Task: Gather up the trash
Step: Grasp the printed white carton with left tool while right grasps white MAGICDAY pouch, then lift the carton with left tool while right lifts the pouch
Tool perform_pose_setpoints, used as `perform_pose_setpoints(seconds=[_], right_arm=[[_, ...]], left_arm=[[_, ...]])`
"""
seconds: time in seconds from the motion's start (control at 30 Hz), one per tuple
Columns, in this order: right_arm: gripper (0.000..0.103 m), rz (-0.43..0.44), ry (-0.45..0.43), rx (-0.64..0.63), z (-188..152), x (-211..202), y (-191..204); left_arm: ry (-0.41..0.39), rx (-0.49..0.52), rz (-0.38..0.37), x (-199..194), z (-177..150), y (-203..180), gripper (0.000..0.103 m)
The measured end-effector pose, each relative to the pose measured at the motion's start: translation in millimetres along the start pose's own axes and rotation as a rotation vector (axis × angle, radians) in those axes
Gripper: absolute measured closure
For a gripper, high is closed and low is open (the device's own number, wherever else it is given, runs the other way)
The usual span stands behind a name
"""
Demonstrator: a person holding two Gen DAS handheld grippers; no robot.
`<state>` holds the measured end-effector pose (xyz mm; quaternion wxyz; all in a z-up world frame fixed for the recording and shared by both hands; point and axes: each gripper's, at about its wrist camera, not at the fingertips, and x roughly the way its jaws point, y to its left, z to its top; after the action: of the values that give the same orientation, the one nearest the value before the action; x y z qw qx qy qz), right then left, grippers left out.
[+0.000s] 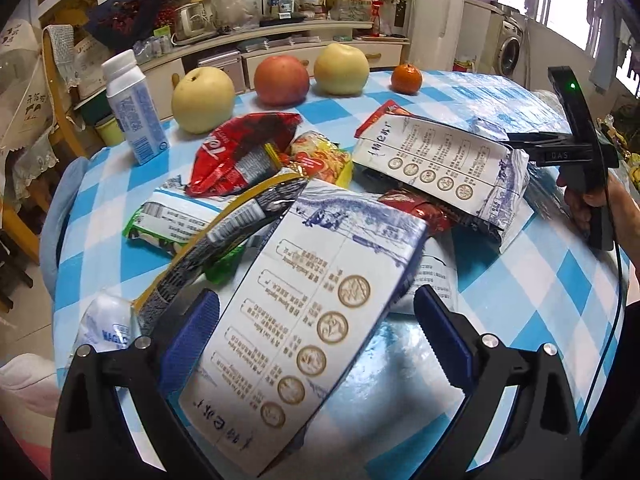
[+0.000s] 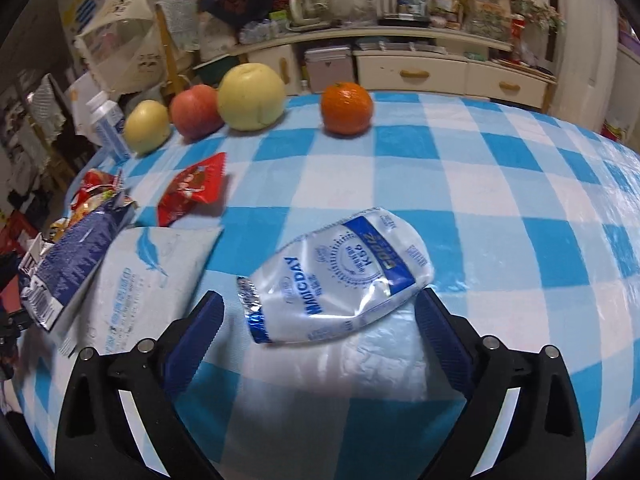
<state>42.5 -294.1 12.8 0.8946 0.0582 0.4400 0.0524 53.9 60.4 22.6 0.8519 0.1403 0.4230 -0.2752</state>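
Barely begun: wrappers point(image 1: 256, 160) scattered across the tabletop point(image 2: 500, 184), none visibly binned. Left hand-held gripper point(image 1: 316, 344) spread around a white packet point(image 1: 304, 320), unclamped. Right hand-held gripper point(image 2: 320, 320) apart before a silver pouch point(image 2: 340, 276).

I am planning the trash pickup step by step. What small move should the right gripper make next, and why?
Probably ease the right gripper slightly forward and down, then close on the silver pouch. Its jaws are wide open with nothing gripped, and the pouch lies flat on the checked cloth just ahead, between the fingers. The orange sits far behind, out of the way.
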Motion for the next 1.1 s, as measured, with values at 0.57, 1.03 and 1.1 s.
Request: perform_pose_setpoints(seconds=[0.57, 1.03, 1.1], right_arm=[[0.007, -0.029, 0.005, 0.140, 9.1, 1.5, 3.9], [0.065, -0.162, -0.035, 0.093, 5.7, 0.7, -0.1], [0.065, -0.156, -0.038, 0.096, 4.5, -0.4, -1.0]], left_arm=[[-0.003, 0.088, -0.077, -4.7, -29.8, -108.5, 0.011], [-0.039, -0.043, 0.007, -12.4, -34.9, -111.5, 0.016], [-0.046, -0.083, -0.006, -15.0, -34.5, -105.6, 0.017]])
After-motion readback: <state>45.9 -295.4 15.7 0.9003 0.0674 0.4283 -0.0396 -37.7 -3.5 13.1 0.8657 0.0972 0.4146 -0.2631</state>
